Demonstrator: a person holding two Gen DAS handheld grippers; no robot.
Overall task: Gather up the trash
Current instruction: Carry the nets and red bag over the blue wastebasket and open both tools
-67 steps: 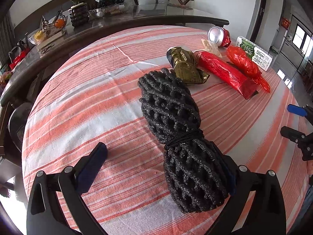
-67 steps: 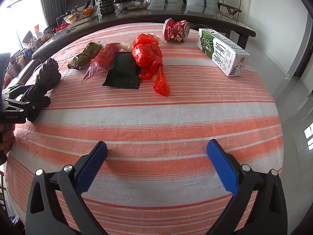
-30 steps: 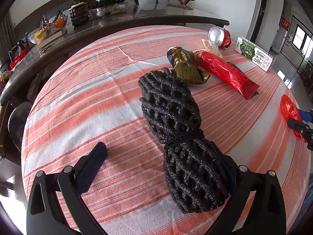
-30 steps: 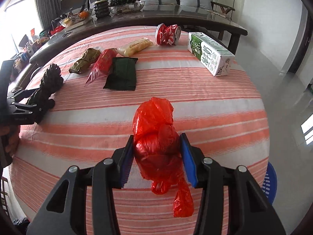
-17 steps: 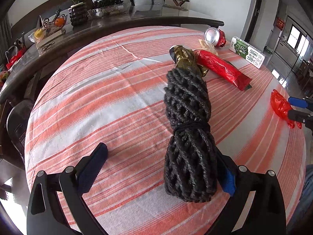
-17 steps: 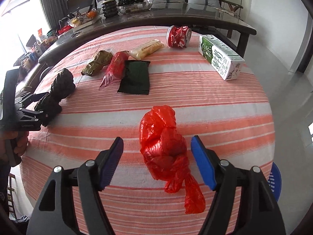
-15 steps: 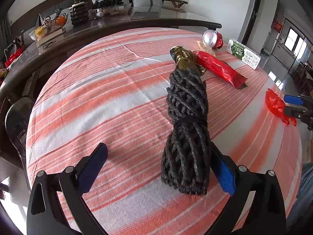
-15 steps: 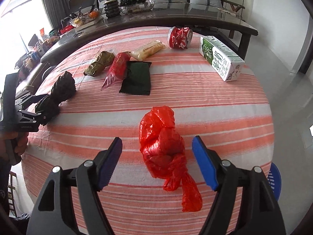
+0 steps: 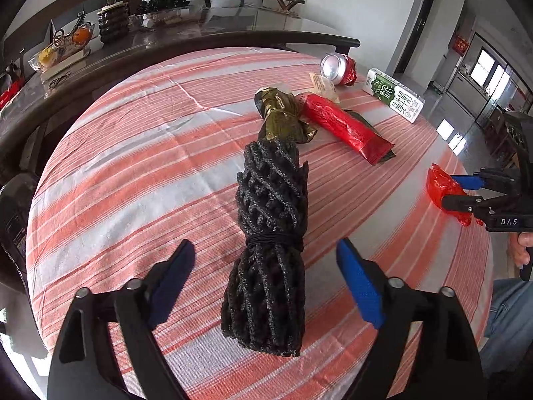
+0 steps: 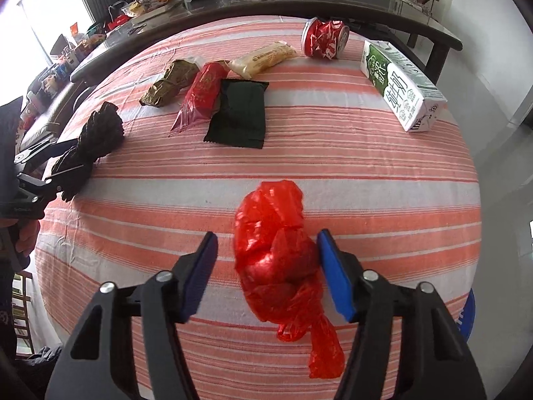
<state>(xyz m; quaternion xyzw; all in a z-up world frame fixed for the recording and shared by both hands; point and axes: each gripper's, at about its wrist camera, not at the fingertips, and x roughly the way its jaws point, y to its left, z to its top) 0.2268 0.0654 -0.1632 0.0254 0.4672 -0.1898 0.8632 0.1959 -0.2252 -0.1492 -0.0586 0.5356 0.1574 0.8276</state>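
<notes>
1. The knotted red plastic bag (image 10: 278, 263) lies on the striped cloth near the front edge of the worktop (image 10: 366, 173), between the blue pads of the right gripper (image 10: 266, 268).
2. The right gripper is spread, released; the right pad touches or nearly touches the bag, and the left pad stands clear of it.
3. The black foam net bundle (image 9: 269, 246), tied at its waist with a black band, lies lengthwise between the fingers of the left gripper (image 9: 266, 280), which is spread wide with both pads apart from the bundle.
4. Beyond the bundle lie a gold wrapper (image 9: 281, 118) and a red wrapper (image 9: 343, 126), touching each other.
5. A dark green packet (image 10: 240, 113) lies partly under the red wrapper.
6. Farther back are a pale snack packet (image 10: 263, 58), a crushed red can (image 10: 324, 41) and a green milk carton (image 10: 399, 85).
</notes>
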